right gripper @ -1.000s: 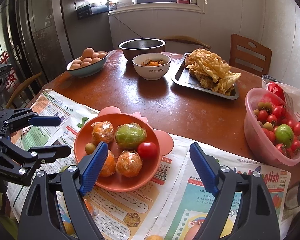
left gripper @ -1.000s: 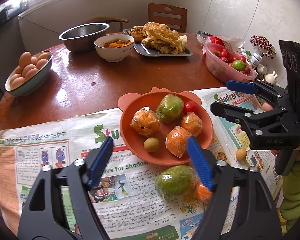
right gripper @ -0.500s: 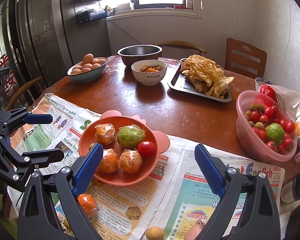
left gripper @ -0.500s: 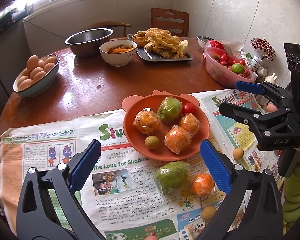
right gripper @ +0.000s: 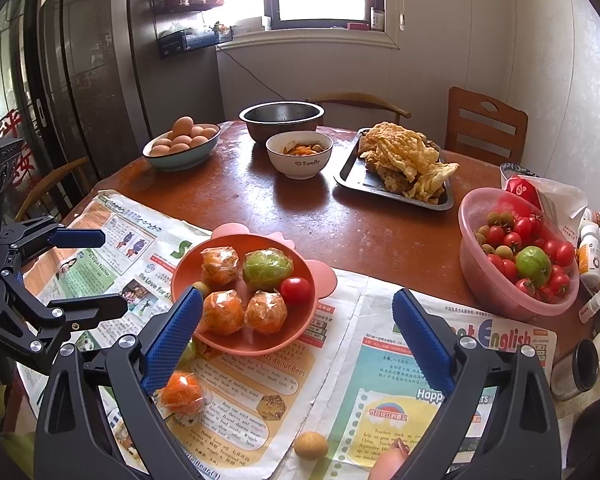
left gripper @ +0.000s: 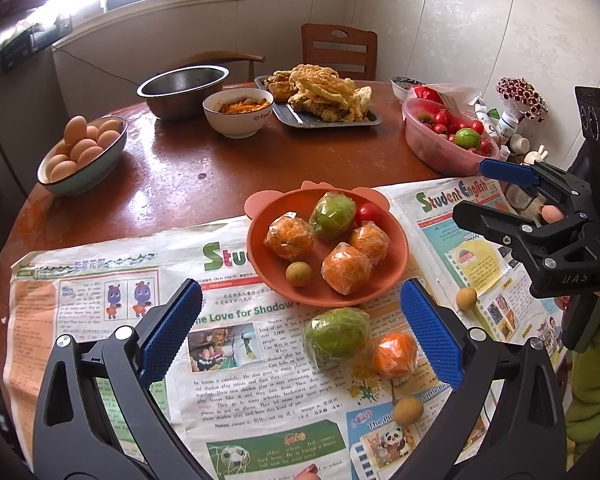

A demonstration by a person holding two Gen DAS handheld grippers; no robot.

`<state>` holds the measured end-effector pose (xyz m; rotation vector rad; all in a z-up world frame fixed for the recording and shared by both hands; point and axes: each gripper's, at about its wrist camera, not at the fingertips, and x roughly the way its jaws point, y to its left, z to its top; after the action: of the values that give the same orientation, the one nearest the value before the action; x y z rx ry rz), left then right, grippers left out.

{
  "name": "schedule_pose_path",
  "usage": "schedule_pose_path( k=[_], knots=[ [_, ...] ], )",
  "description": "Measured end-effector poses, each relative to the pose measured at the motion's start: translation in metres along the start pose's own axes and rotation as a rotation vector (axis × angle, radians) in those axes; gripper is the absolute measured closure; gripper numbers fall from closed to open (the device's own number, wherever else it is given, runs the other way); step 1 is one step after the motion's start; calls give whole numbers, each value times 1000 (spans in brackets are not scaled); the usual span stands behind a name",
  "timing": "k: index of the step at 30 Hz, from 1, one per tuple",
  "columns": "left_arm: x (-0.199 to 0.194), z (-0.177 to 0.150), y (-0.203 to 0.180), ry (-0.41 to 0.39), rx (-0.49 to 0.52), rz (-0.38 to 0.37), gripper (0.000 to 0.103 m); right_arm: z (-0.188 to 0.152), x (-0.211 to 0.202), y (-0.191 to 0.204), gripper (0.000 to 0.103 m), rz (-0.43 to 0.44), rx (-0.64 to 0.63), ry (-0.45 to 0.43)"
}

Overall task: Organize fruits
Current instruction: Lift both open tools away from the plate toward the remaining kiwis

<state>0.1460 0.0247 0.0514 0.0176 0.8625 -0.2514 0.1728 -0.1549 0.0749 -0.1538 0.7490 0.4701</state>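
Plastic-wrapped lime (left gripper: 336,337) and orange (left gripper: 395,355) may slip or roll; my left tongs (left gripper: 300,336) wide, right tongs (right gripper: 298,338) opening, both empty.

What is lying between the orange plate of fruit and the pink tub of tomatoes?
In the right wrist view, only newspaper and bare table lie between the orange plate and pink tub; no fruit sits there.

The newspaper (left gripper: 260,364) on the worktop reads "Student English" at its far right and "The Love for Shadow" near the middle. The white bowl (right gripper: 300,156) reads "Family". The right tongs' (left gripper: 512,196) frame reads "UAS".
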Motion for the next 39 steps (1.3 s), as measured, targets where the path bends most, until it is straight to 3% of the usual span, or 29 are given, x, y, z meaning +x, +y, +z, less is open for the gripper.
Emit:
schedule_pose_path(
  k=[11, 26, 39],
  knots=[
    [-15, -21, -12, 1, 29, -8, 10, -12, -17, 13, 6, 16, -26, -4],
    [-15, -59, -31, 38, 51, -32, 10, -52, -28, 14, 6, 6, -6, 32],
    [-6, -88, -53, 82, 103, -69, 10, -65, -29, 24, 6, 22, -30, 55]
  ],
)
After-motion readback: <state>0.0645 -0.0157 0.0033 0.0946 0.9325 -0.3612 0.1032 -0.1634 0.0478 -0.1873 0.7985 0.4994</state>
